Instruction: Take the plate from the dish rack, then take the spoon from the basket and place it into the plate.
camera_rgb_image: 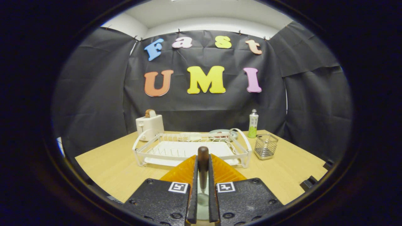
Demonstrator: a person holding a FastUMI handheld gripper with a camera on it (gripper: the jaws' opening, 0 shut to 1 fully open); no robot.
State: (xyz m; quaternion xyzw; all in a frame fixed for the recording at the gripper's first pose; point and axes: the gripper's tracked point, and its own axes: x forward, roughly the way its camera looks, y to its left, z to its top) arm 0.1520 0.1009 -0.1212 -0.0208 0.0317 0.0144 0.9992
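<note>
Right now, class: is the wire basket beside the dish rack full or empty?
Empty: the basket shows only bare mesh. The spoon stands upright, clamped between the gripper fingers above the orange plate.

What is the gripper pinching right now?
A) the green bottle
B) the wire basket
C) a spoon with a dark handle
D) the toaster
C: the gripper has both fingers closed on the spoon, whose dark handle sticks up between them, above the orange plate and just before the dish rack.
</note>
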